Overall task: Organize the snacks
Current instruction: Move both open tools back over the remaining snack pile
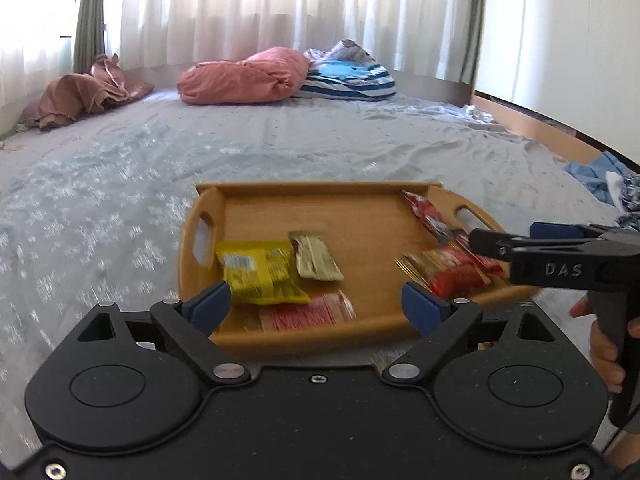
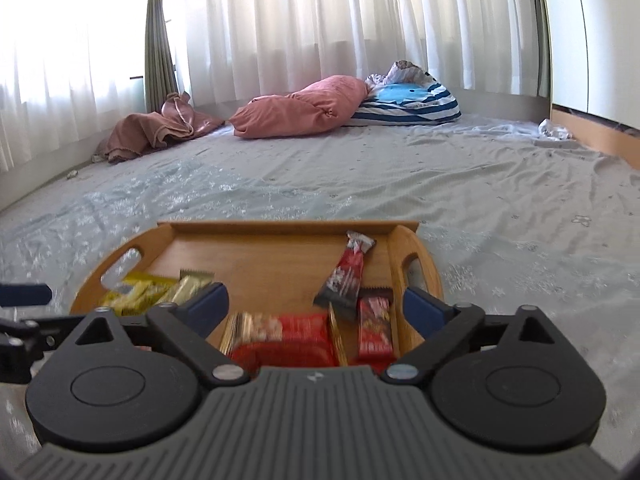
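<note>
Fingers of the left gripper [image 1: 316, 302] and right gripper [image 2: 316, 306] both stand wide open, holding nothing, over the near edge of the tray [image 1: 320, 190] on the bed [image 1: 280, 140]. Sorting looks largely done: yellow packets left, red right. Next, judge whether any packet needs straightening. Count: one tray; about two yellow-gold and four red snacks, blur permitting.

- Left gripper [image 1: 316, 300]: black body, round hubs, silver pivot screws, blue pads [image 1: 210, 300].
- Right gripper [image 2: 316, 306]: ribbed grey housing, black arms, "DAS" lettering.
</note>
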A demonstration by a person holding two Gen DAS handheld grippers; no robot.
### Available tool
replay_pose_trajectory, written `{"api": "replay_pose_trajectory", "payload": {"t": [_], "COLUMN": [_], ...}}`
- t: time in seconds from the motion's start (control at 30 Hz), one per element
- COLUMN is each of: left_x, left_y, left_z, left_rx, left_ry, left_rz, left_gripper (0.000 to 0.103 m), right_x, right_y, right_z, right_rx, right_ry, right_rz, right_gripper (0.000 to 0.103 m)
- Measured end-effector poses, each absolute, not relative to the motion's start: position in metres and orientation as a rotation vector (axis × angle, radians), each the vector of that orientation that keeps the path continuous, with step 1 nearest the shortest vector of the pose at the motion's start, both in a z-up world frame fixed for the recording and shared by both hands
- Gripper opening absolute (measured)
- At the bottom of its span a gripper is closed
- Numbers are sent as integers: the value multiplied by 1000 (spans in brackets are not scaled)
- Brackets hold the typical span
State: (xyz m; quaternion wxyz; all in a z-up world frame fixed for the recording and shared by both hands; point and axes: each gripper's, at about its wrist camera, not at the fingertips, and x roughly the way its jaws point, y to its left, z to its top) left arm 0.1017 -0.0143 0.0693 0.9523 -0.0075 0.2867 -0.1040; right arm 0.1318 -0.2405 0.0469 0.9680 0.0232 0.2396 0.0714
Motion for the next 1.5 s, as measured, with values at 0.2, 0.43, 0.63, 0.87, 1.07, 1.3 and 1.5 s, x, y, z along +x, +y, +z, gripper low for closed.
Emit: {"api": "replay_pose_trajectory", "payload": {"t": [0.2,0.43,0.63,0.87,1.07,1.3,1.5], "left_x": [83,64,58,58,61,61,61], "left_y": [-15,-24,-31,-43,-48,-44,-38], "left_z": [57,47,35,27,20,19,22], "left_rx": [-45,-43,-46,-7,-38,-61,-78], "left_ry": [642,665,685,699,728,725,718], "left_rz": [-262,-302,-321,-346,-369,-364,-338], "left_gripper": [92,92,92,75,53,49,46], "right_x": [106,82,69,61,60,60,58], "right_y": [-235,-238,-246,-246,-245,-249,-249], "right_z": [32,26,19,7,4,3,6], "right_rx": [49,-15,-28,-85,-87,-32,-22], "right_ry": [508,514,536,555,559,570,572], "right_rz": [140,95,79,67,79,84,100], "right_gripper": [103,103,103,103,103,103,103]}}
